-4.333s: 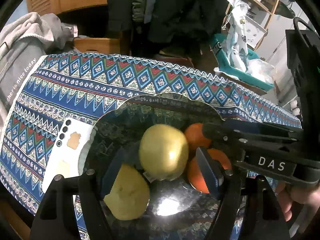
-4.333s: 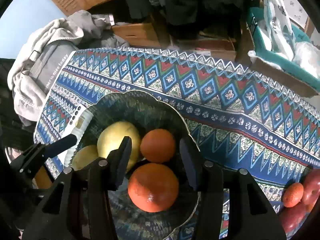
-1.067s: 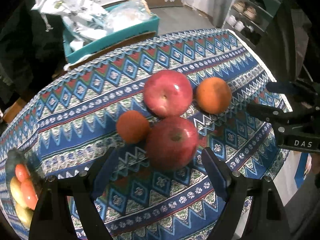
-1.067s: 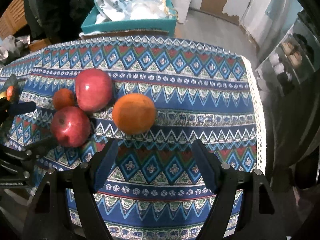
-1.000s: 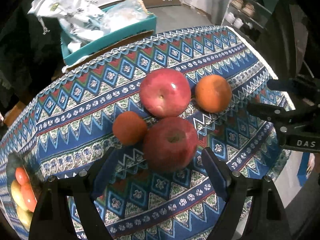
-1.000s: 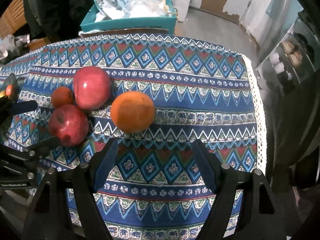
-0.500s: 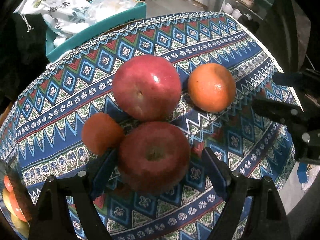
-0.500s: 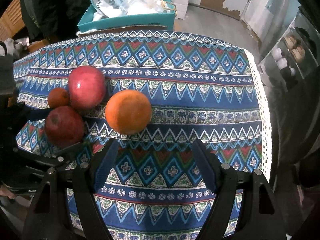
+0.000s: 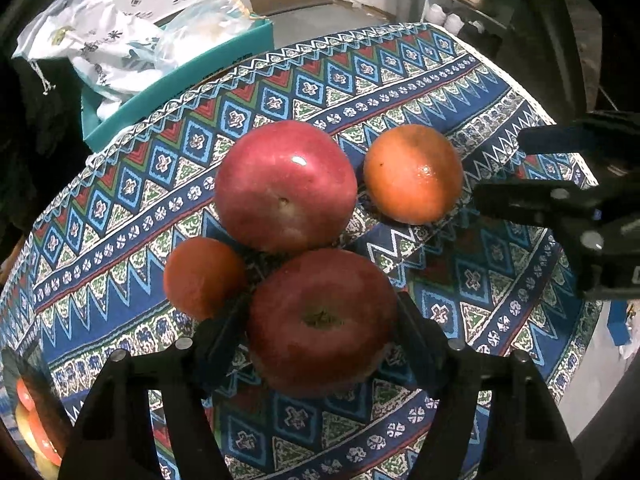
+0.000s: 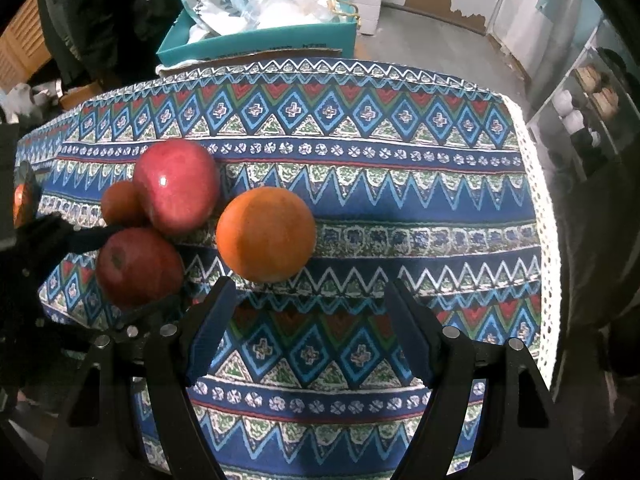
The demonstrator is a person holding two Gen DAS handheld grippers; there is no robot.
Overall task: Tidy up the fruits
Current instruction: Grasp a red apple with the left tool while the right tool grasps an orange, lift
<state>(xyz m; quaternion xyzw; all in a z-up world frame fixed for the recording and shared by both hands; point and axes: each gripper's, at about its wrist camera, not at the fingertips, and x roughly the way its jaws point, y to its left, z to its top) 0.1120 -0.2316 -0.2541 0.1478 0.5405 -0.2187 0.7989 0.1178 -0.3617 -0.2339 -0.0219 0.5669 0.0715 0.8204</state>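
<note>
Two red apples, a small tangerine and a bigger orange lie close together on the patterned tablecloth. My left gripper points steeply down over the near red apple; its jaws are closing, and both pads touch the apple's sides. The far red apple sits just behind it. In the right wrist view the orange lies just beyond the tips of my right gripper, which stands open and holds nothing. The left gripper's fingers flank the near apple.
A plate with several fruits shows at the lower left edge. A teal box with plastic bags stands behind the table. The table's lace-trimmed edge drops off to the right, towards a shelf.
The left gripper has come down around the near red apple, and its fingers have drawn in against the apple's sides. The right gripper has stayed where it was, open.
</note>
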